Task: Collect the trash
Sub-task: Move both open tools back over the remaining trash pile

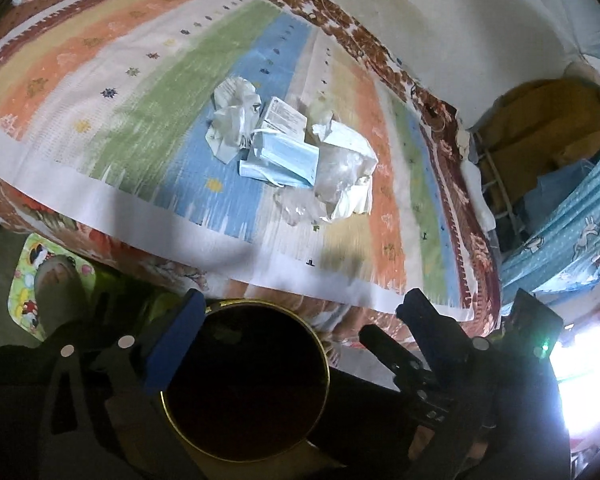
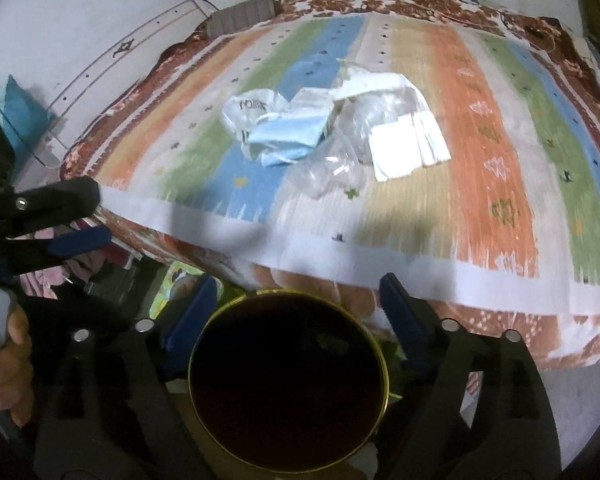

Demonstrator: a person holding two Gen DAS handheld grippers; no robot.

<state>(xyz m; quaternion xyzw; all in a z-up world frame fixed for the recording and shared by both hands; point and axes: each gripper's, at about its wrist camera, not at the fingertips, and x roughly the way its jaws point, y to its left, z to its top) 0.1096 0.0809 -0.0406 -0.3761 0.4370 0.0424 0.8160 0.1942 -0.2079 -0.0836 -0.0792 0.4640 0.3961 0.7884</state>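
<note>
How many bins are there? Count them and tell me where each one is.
1. The bin, dark inside with a gold rim, sits just below the near edge of the bed. Others could be hidden beyond the bed.

A home bedroom: a bed (image 2: 500, 240) spread with a striped, flower-bordered cover (image 1: 140, 92) fills the middle. A cartoon floor mat (image 1: 24, 280) lies near left, and a cartoon-print blue cloth (image 1: 572, 236) hangs at the right.
</note>
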